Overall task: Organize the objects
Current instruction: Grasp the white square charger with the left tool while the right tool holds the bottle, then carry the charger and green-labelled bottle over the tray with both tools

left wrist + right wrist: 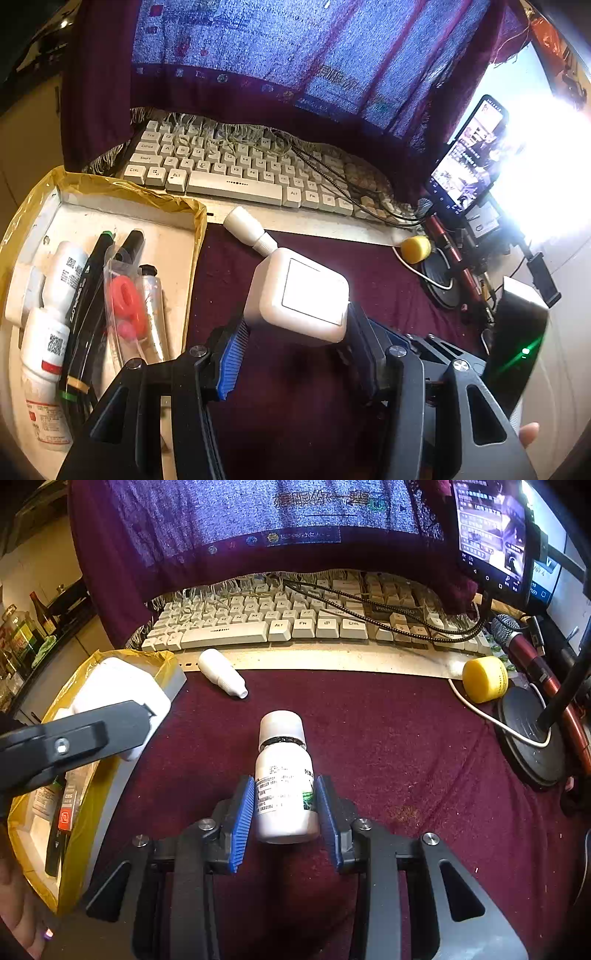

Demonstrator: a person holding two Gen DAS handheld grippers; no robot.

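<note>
White square adapter [301,295] sits clenched in the left gripper [295,328], raised above the maroon cloth [332,258] just right of the yellow-lined tray [129,192]. Right gripper [284,805] grasps a white pill bottle [284,775] nearer centre. Likely both are mid-carry; next, each needs lowering into the tray's free space.

Maroon-clothed surface [369,738]. On it: tray [199,218] lined with yellow film at left edge, white keyboard [280,627] at back, small white dropper bottle [221,672] lying just before keyboard, yellow cap [484,679] at right beside white cable [491,716], black round stand base [528,738] near it.
</note>
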